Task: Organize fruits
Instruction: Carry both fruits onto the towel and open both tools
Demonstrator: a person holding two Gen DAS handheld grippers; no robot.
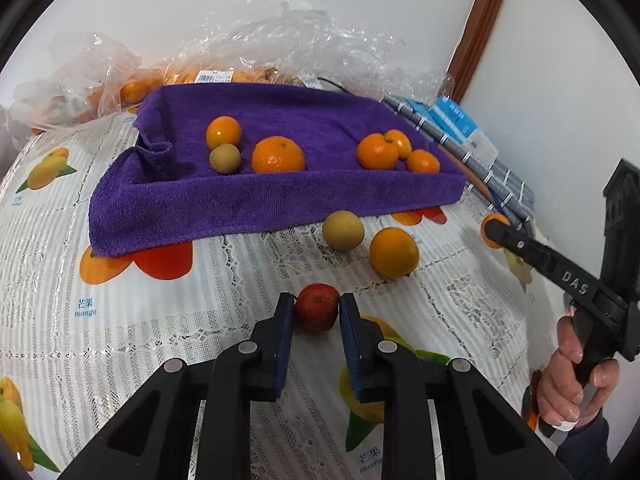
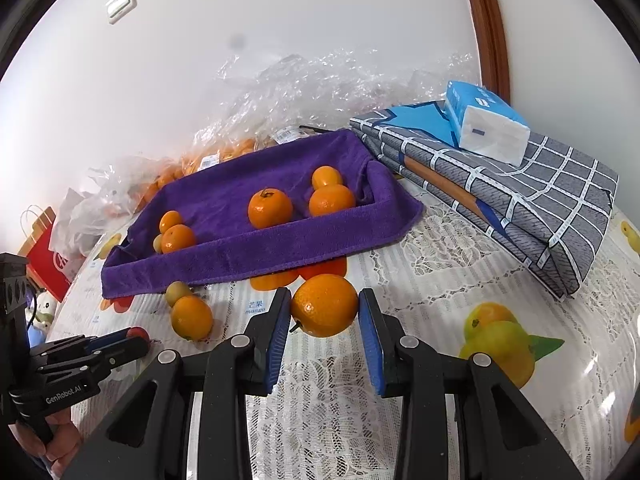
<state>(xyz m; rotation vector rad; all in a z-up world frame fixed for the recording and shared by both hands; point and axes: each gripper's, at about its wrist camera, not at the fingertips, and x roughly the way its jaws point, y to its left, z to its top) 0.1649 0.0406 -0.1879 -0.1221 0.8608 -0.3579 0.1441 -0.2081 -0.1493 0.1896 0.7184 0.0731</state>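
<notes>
Our left gripper [image 1: 318,306] clamped on a small dark-red apple [image 1: 317,307], our right gripper [image 2: 324,312] pinching a glossy, dimpled orange [image 2: 324,305], purple towel-lined tray [image 1: 240,204] behind

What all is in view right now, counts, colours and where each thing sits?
Oranges in purple towel tray: five, orange.
Greenish fruit: one, in tray.
Loose on tablecloth: one greenish fruit, one orange.
Red apple: one, between left gripper's pads.
Large orange: one, between right gripper's pads.
Plastic bags: clear, behind tray.
Folded cloth: grey check, right.
Tissue pack: blue-white, on cloth.
Left gripper: black.
Right gripper: black.
</notes>
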